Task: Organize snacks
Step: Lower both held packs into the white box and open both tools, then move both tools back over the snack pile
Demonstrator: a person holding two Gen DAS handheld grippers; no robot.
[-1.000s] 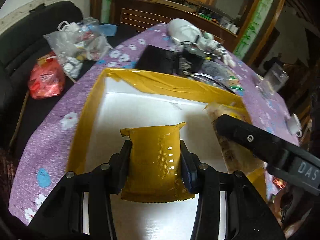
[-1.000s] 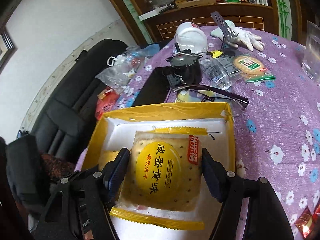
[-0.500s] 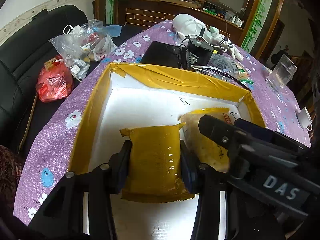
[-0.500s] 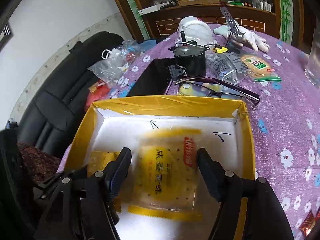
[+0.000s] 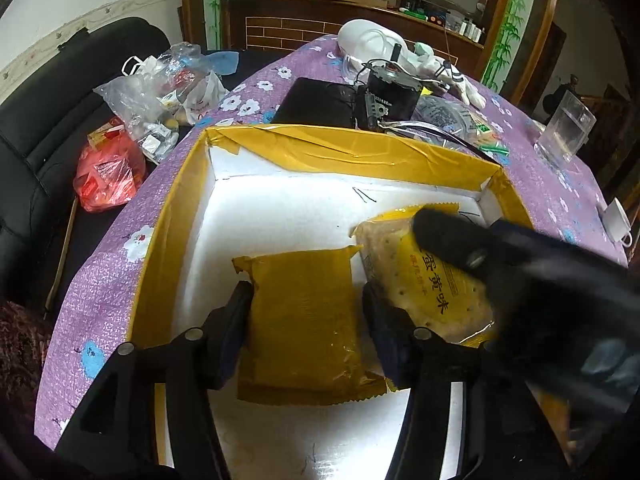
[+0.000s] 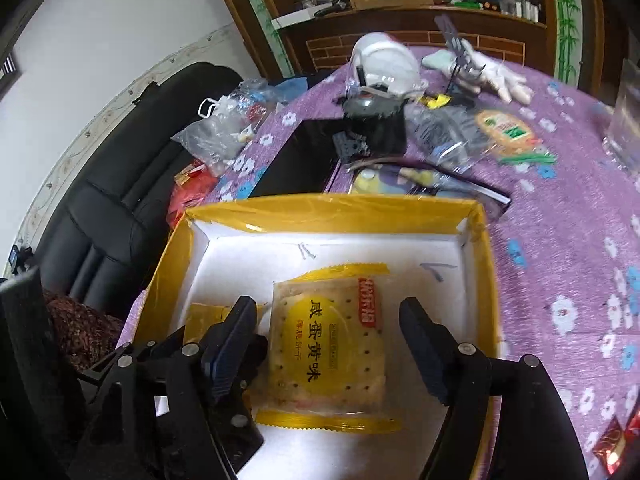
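The plain mustard-yellow foil snack packet [image 5: 302,320] lies on the white floor of the shallow open box with yellow taped walls [image 5: 344,156], toward its near left part, and the left gripper [image 5: 306,322] is clenched on it, 1 black finger pressed against each long side. Just beside it on the right, the clear-and-yellow cracker packet with a round yellow label and black Chinese characters [image 6: 326,344] also rests flat on the box floor; the 2 packets sit side by side, and whether their edges touch cannot be told. The right gripper [image 6: 328,344] is released: its 2 fingers stand spread on either side of the cracker packet with a visible gap on the right side, and in the left wrist view that gripper appears as a blurred black shape over the packet. The box stands on a round table covered in a purple cloth with white and blue flowers [image 6: 560,240]. Beyond the far wall of the box lie a flat black rectangular device [image 5: 316,102], a white helmet [image 6: 384,64], a pair of white gloves [image 6: 496,74] and a green-labelled biscuit pack [image 6: 506,128]. A black leather sofa [image 6: 104,216] to the left holds clear plastic bags [image 5: 160,92] and a red plastic bag [image 5: 106,170].
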